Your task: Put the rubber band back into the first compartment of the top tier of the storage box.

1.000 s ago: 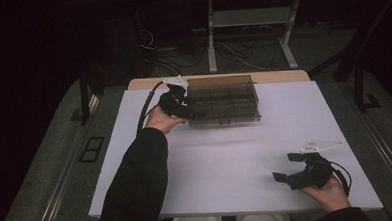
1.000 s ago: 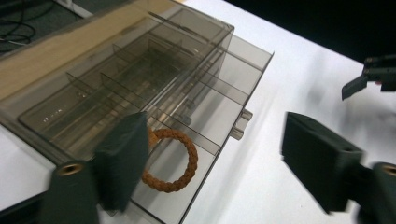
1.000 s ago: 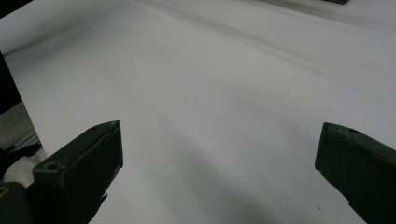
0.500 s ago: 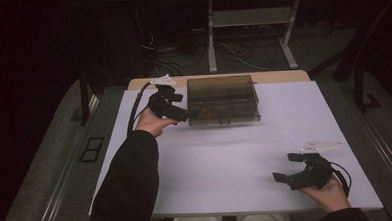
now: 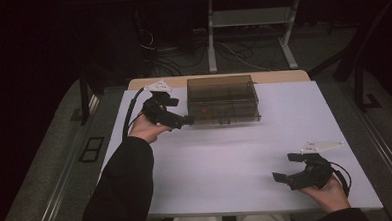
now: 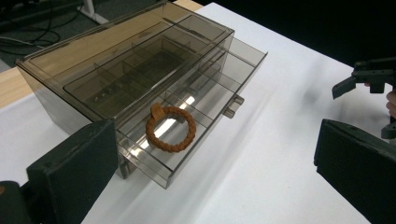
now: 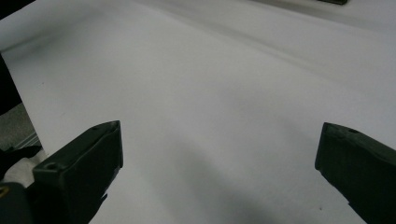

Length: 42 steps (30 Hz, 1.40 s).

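High view: left gripper [image 5: 176,116] just left of smoky drawer box [image 5: 223,97] on desk [image 5: 226,154]; jaws just opened, released.
Left gripper view: braided brown ring [image 6: 170,128] lies in pulled-out drawer [image 6: 205,93].
Right gripper view: right gripper [image 7: 219,177] released, over bare desk.

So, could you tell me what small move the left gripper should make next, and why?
Probably push the open drawer shut. The braided ring already lies in a drawer compartment, and the left gripper hangs beside the smoked box with its jaws just opened wide and nothing between them. The right gripper rests open, far off.
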Tool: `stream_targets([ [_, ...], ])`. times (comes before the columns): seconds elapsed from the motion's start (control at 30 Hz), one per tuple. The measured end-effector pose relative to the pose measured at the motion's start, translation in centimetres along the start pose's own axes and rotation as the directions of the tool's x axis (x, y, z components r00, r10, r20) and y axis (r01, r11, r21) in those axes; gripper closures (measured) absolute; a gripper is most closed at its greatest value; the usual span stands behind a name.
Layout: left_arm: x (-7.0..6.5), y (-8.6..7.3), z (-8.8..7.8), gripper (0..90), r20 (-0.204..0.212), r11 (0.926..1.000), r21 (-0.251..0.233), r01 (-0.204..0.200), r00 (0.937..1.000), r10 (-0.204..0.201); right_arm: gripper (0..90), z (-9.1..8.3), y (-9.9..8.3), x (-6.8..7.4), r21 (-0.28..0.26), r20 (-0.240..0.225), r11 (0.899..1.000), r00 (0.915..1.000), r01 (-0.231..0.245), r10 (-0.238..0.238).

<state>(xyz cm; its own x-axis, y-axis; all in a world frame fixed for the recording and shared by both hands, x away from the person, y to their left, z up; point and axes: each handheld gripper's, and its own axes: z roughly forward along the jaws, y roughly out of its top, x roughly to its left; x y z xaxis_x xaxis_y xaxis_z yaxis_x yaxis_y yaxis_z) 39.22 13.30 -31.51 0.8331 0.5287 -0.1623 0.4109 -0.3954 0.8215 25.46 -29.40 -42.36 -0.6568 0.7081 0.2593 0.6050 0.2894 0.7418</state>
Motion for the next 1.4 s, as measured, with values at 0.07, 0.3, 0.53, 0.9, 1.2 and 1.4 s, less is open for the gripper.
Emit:
stream_targets([
  [0.07, -0.2, -0.3, -0.2, 0.0, -0.001, 1.0000, 0.000, -0.004, 1.0000, 0.004, 0.2, 0.0, 0.0, 0.0, 0.000, 0.000, 1.000, 1.0000, 0.000, 0.000],
  [0.3, -0.8, -1.5, -0.7, 0.0, 0.000, 1.0000, 0.003, -0.008, 1.0000, 0.008, 0.2, 0.0, 0.0, 0.0, 0.002, 0.002, 1.000, 1.0000, -0.001, 0.001],
  [0.53, -1.1, -2.6, -1.2, 0.0, -0.006, 0.9999, -0.011, 0.006, 1.0000, -0.006, 0.2, 0.1, 0.0, 0.1, 0.004, 0.002, 1.000, 1.0000, 0.000, 0.000],
  [0.9, -1.5, -4.4, -2.1, 0.0, -0.013, 0.9987, -0.043, 0.026, 0.9996, -0.027, 0.2, 0.1, 0.0, 0.1, 0.003, 0.001, 1.000, 1.0000, 0.001, -0.001],
  [1.2, -1.9, -6.1, -2.5, 0.0, -0.020, 0.9982, -0.049, 0.035, 0.9991, -0.036, 0.2, 0.2, 0.0, 0.1, 0.003, 0.000, 1.000, 1.0000, 0.005, -0.005],
  [1.4, -2.5, -6.9, -2.6, 0.0, -0.020, 0.9982, -0.052, 0.031, 0.9993, -0.032, 0.2, 0.2, 0.1, 0.1, 0.004, 0.002, 1.000, 1.0000, 0.003, -0.003],
])
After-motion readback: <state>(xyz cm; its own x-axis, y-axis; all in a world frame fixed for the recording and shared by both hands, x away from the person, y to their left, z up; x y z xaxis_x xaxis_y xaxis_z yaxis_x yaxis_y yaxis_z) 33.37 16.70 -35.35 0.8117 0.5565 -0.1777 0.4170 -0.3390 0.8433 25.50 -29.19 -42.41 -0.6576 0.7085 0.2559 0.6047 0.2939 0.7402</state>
